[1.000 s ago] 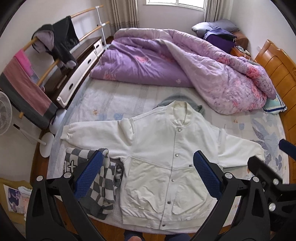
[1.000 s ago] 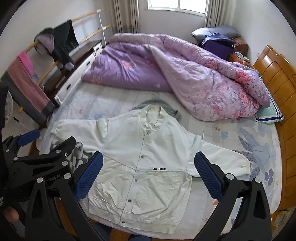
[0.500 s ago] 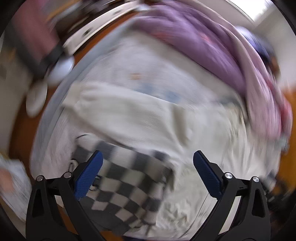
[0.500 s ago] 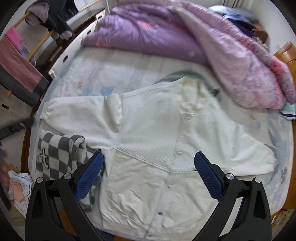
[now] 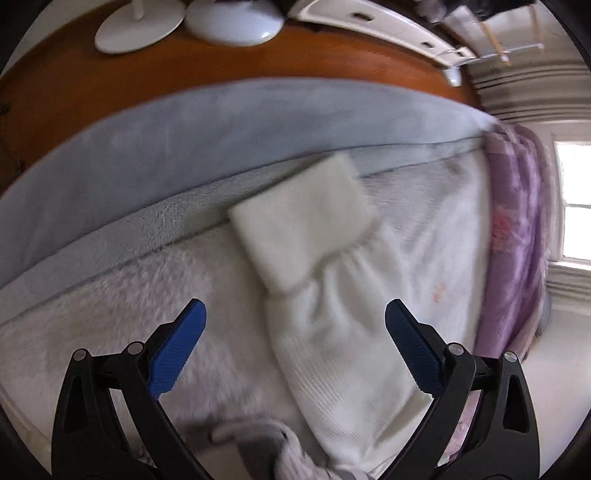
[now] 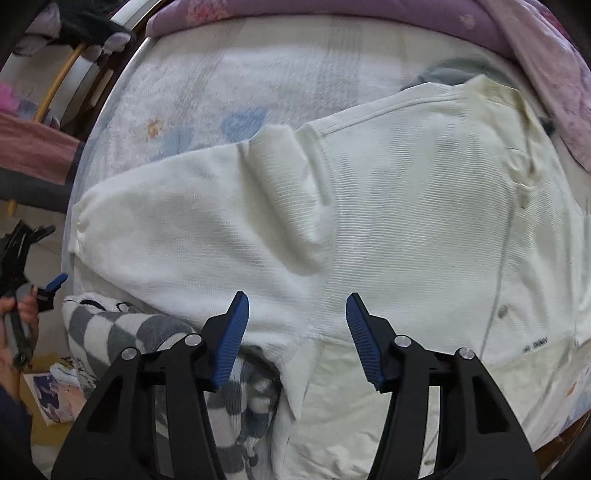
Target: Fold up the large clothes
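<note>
A white snap-front jacket [image 6: 406, 206] lies spread flat on the bed. Its left sleeve runs out to the bed's left edge, with the ribbed cuff [image 5: 303, 225] in the left wrist view. My left gripper [image 5: 295, 328] is open and hovers just over that sleeve, short of the cuff. It also shows in the right wrist view [image 6: 40, 291], held in a hand at the bed's edge. My right gripper [image 6: 297, 317] is open with a narrower gap, low over the jacket where the sleeve meets the body.
A grey-and-white checked garment [image 6: 122, 332] lies bunched beside the jacket's lower left. A purple quilt [image 6: 517, 44] is heaped at the far side. The mattress edge [image 5: 184, 155] drops to a wooden floor with white fan bases [image 5: 140, 26]. A grey garment [image 6: 447, 72] lies under the collar.
Both grippers have dropped from a high view of the whole bed to close over the jacket. The left swung out to the left cuff; the right came down at the armpit and narrowed.
</note>
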A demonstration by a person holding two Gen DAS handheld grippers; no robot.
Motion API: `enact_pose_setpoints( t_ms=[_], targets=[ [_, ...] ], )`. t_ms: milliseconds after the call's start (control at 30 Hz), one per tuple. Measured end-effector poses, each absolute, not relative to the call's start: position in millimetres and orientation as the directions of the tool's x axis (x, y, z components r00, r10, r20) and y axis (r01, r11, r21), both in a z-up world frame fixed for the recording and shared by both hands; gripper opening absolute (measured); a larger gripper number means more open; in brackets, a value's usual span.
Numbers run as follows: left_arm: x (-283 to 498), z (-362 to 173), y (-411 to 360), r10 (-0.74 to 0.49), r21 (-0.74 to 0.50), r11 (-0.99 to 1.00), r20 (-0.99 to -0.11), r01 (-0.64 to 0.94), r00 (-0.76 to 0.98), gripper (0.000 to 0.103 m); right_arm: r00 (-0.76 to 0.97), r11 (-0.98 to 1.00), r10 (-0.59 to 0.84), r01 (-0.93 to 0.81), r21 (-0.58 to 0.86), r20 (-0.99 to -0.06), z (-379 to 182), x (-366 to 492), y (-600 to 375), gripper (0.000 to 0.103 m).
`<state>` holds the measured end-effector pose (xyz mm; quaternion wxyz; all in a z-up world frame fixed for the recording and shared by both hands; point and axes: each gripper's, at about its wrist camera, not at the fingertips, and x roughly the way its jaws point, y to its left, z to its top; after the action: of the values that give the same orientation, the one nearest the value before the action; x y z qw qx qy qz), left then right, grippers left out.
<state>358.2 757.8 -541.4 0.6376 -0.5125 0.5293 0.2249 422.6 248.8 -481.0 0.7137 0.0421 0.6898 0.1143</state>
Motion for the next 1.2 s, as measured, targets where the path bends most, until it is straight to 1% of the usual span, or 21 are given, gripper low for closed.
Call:
enact_pose_setpoints(
  t_ms=[33,67,100,167,200,233,267,300,333,367,467,533,567,633,733,800,900,967,1000,1067,1200],
  targets=[
    [357.6,-551.4,760.6,-0.263,-0.419,0.365,-0.903,-0.831,0.34,0.092,0.012,0.97,0.223,-0.104,0.221,-0.975,-486.9,424.0,251.1,0.05],
    [356.8,-560.7,761.5,-0.268,-0.414,0.361,-0.904,-0.836,0.332,0.083,0.006,0.969,0.225,-0.102,0.223,-0.974,-490.9,425.1,252.4,0.049],
    [356.7,-563.1,762.1,-0.258,-0.398,0.368,-0.912,-0.841,0.318,0.08,0.001,0.969,0.229,-0.099,0.228,-0.973,-494.8,426.1,253.6,0.044],
    [355.6,-562.3,763.2,-0.229,-0.407,0.375,-0.911,-0.833,0.342,0.08,-0.007,0.965,0.249,-0.086,0.249,-0.968,-500.2,430.8,253.8,0.032],
    [355.9,-560.5,762.0,-0.211,-0.397,0.392,-0.917,-0.83,0.339,0.069,-0.004,0.965,0.249,-0.088,0.249,-0.968,-501.2,432.5,254.5,0.027],
    [357.4,-559.4,760.8,-0.198,-0.386,0.417,-0.922,-0.823,0.333,0.061,-0.001,0.964,0.25,-0.095,0.249,-0.968,-502.9,434.2,255.1,0.023],
    [361.7,-558.7,758.7,-0.195,-0.389,0.449,-0.921,-0.804,0.337,0.041,0.001,0.965,0.243,-0.1,0.241,-0.97,-505.6,436.6,255.3,0.016],
    [364.0,-557.3,757.4,-0.195,-0.395,0.466,-0.919,-0.792,0.343,0.024,-0.004,0.966,0.239,-0.098,0.238,-0.971,-509.9,439.7,254.5,0.011],
    [363.9,-550.7,755.5,-0.16,-0.358,0.495,-0.933,-0.792,0.321,0.014,-0.009,0.966,0.243,-0.089,0.243,-0.97,-515.4,441.4,252.1,0.009],
    [364.9,-546.6,756.0,-0.157,-0.367,0.5,-0.929,-0.784,0.335,0.009,-0.017,0.965,0.252,-0.071,0.252,-0.968,-522.6,445.1,249.4,0.005],
    [360.6,-514.9,751.5,-0.131,-0.405,0.521,-0.908,-0.752,0.398,0.008,-0.024,0.972,0.232,-0.023,0.232,-0.973,-540.7,450.3,237.5,0.003],
    [353.2,-486.3,745.9,-0.122,-0.449,0.537,-0.879,-0.714,0.461,0.008,-0.075,0.968,0.249,0.049,0.246,-0.966,-562.0,453.0,227.8,0.003],
    [356.6,-476.1,741.3,-0.119,-0.461,0.546,-0.869,-0.699,0.48,0.007,-0.093,0.962,0.267,0.079,0.26,-0.959,-575.1,453.1,224.0,0.001],
    [356.5,-452.1,728.1,-0.116,-0.49,0.567,-0.843,-0.662,0.526,0.007,-0.102,0.954,0.293,0.099,0.283,-0.951,-588.8,455.2,221.2,0.0],
    [359.9,-400.2,690.3,-0.097,-0.516,0.624,-0.797,-0.587,0.597,0.007,-0.134,0.95,0.307,0.099,0.296,-0.942,-594.0,461.4,222.1,0.0],
    [368.6,-374.9,660.7,-0.118,-0.551,0.646,-0.756,-0.528,0.644,0.007,-0.151,0.942,0.333,0.086,0.323,-0.931,-595.7,464.5,220.9,0.0],
    [389.6,-341.6,597.7,-0.197,-0.603,0.681,-0.698,-0.417,0.688,0.007,-0.152,0.893,0.449,0.11,0.437,-0.88,-592.5,467.4,205.5,0.0],
    [404.7,-327.0,547.3,-0.245,-0.615,0.709,-0.674,-0.346,0.697,0.008,-0.1,0.843,0.535,0.125,0.522,-0.839,-578.0,463.5,182.8,0.0],
    [410.2,-321.0,518.4,-0.274,-0.615,0.728,-0.665,-0.303,0.695,0.008,-0.078,0.832,0.551,0.128,0.54,-0.831,-570.7,460.4,170.6,0.003],
    [420.6,-317.4,464.2,-0.326,-0.622,0.745,-0.654,-0.241,0.682,0.008,-0.026,0.813,0.574,0.137,0.566,-0.818,-554.2,451.3,135.2,0.002],
    [440.2,-338.7,345.6,-0.435,-0.636,0.754,-0.668,-0.161,0.604,0.008,0.08,0.812,0.548,0.189,0.553,-0.832,-526.8,421.0,29.0,0.003]
  ],
)
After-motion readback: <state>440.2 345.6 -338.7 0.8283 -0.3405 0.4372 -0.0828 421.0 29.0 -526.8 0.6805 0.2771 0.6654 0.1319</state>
